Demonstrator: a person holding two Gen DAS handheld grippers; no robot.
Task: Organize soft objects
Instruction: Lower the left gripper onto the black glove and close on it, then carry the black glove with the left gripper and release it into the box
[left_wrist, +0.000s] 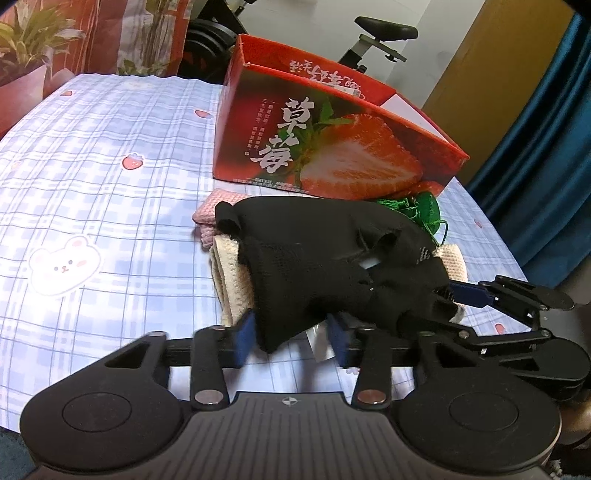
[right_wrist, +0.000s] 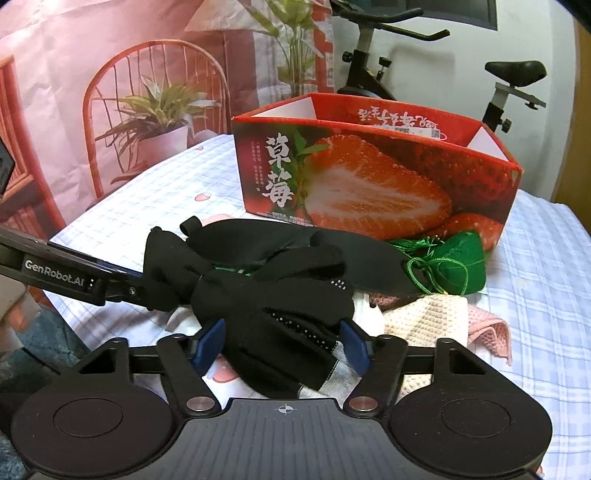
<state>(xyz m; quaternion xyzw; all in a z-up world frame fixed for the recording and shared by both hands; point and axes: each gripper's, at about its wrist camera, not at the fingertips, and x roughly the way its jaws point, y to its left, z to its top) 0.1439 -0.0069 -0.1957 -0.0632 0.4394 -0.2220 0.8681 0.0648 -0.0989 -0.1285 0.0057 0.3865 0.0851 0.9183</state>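
Note:
A heap of soft things lies in front of the red strawberry box (left_wrist: 436, 142) (right_wrist: 480, 173). On top are black gloves (left_wrist: 314, 258). My left gripper (left_wrist: 291, 341) is shut on the near end of one black glove, with both blue pads against it; it comes in from the left in the right wrist view (right_wrist: 140, 288). My right gripper (right_wrist: 282, 343) is shut on a black glove with white grip dots (right_wrist: 295, 317) and a grey cuff. Under the gloves lie a cream waffle cloth (left_wrist: 229, 273) (right_wrist: 428, 317) and a pink cloth (left_wrist: 210, 210) (right_wrist: 487, 328).
A green tasselled sachet (right_wrist: 458, 266) (left_wrist: 424, 210) rests against the box's front. The table wears a blue checked cloth (left_wrist: 110, 184) with open room on its left side. Behind stand an exercise bike (right_wrist: 369, 48), a printed backdrop (right_wrist: 110, 74) and a blue curtain (left_wrist: 546, 147).

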